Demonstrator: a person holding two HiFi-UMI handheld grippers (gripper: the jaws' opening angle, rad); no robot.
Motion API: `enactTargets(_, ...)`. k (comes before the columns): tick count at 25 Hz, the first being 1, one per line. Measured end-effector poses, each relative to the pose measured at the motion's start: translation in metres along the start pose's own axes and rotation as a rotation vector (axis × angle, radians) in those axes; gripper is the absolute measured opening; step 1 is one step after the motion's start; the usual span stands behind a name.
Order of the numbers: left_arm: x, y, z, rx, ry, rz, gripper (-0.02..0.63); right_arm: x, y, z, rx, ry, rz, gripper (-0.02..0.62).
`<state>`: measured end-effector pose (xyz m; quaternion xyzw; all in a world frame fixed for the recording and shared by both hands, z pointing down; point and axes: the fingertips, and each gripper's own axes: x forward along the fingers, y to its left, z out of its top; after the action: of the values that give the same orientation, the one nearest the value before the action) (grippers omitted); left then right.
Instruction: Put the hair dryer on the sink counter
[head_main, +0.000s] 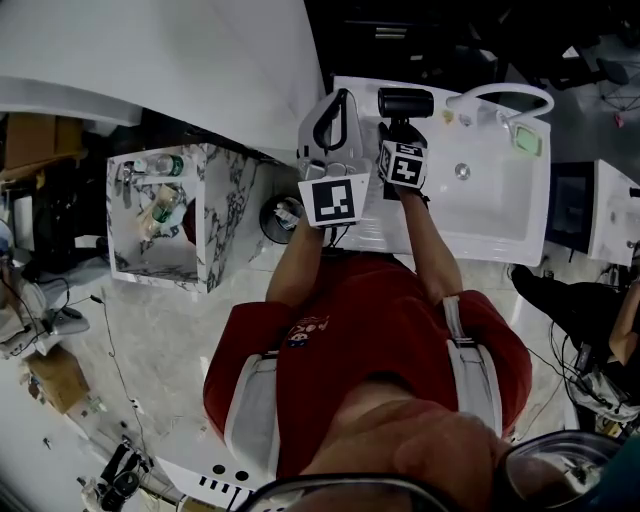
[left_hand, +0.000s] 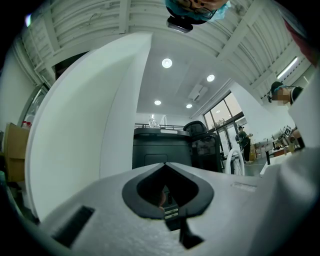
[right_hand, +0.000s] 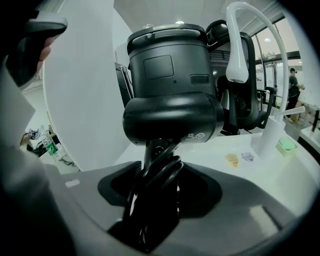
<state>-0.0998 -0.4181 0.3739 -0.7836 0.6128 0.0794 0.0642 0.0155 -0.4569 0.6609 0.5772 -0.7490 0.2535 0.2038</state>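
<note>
My right gripper (right_hand: 157, 172) pinches the hair dryer (right_hand: 172, 117) by its cord-wrapped handle, jaws roughly half spread. The barrel lies crosswise just past the tips, over the counter (right_hand: 265, 170); I can't tell which end is the nozzle. My left gripper (left_hand: 165, 165) is pressed together, empty.

In my head view the hair dryer (head_main: 405, 102) shows only its black barrel: the marker cube (head_main: 403, 163) on the right gripper (head_main: 401, 128) covers the handle and the jaws clamped on it. In the right gripper view the handle's lower end and the wound cord (right_hand: 160, 185) sink out of sight between the jaws, and the barrel hides the lower part of the black appliance (right_hand: 167, 70) beyond it. The two packets (right_hand: 232, 159) far right on the sink counter (right_hand: 240, 175) are too small to read, and I cannot tell what sits in the dark hollow behind the meeting jaws of the left gripper (left_hand: 165, 164).
</note>
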Motion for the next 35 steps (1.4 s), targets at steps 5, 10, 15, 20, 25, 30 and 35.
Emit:
enactTargets(5, -0.002, 0.005, -0.002, -0.014, -0.003, 0.014, 0.002, 0.009, 0.003, -0.019, 0.015, 0.056, -0.003, 0.227)
enactTargets(10, -0.003, 0.004, -0.006, -0.018, 0.015, 0.013, 0.002, 0.017, -0.001, -0.038, 0.020, 0.120, -0.007, 0.227)
enactTargets(15, -0.003, 0.004, -0.006, -0.013, 0.013, 0.013, 0.002, 0.021, -0.002, -0.051, 0.004, 0.182, -0.019, 0.227)
enactTargets(20, -0.004, 0.005, -0.006, -0.017, 0.016, 0.014, 0.002, 0.026, -0.006, -0.063, 0.011, 0.238, -0.042, 0.227)
enactTargets(25, -0.003, 0.006, -0.010, -0.014, 0.020, 0.015, 0.002, 0.033, -0.011, -0.074, 0.040, 0.283, -0.046, 0.227)
enactTargets(30, -0.002, 0.003, -0.012, -0.012, 0.025, 0.007, 0.002, 0.037, -0.013, -0.078, 0.037, 0.295, -0.047, 0.229)
enactTargets(35, 0.000, 0.001, -0.012, -0.011, 0.029, 0.000, 0.002, 0.042, -0.012, -0.079, 0.024, 0.293, -0.042, 0.230)
